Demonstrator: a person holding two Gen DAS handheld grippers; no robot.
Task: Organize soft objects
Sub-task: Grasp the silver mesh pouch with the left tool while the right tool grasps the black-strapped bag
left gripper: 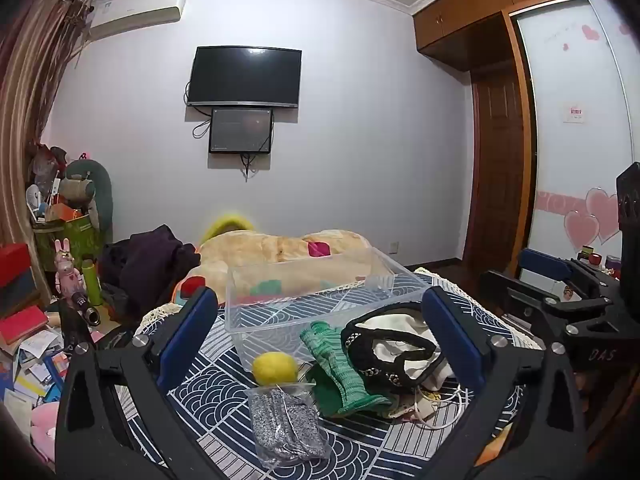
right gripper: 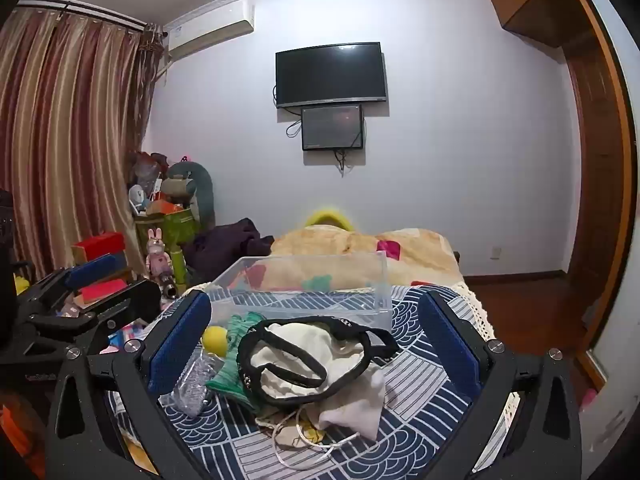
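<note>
A clear plastic bin (left gripper: 320,280) stands empty on the blue-patterned bedspread; it also shows in the right wrist view (right gripper: 312,280). In front of it lie a yellow ball (left gripper: 275,367), a green knitted piece (left gripper: 340,368), a black-trimmed cream cloth bag (left gripper: 396,344) and a clear packet of grey fabric (left gripper: 286,424). My left gripper (left gripper: 320,332) is open and empty above the pile. My right gripper (right gripper: 316,340) is open and empty, with the cream bag (right gripper: 304,356), green knit (right gripper: 232,368), ball (right gripper: 214,340) and packet (right gripper: 196,380) between its fingers' line.
A beige quilt (left gripper: 288,248) and dark clothes (left gripper: 148,264) lie behind the bin. Boxes, books and toys (left gripper: 40,300) clutter the left side. A wardrobe (left gripper: 568,120) and door stand on the right. The bed's edge drops to a wooden floor (right gripper: 520,312).
</note>
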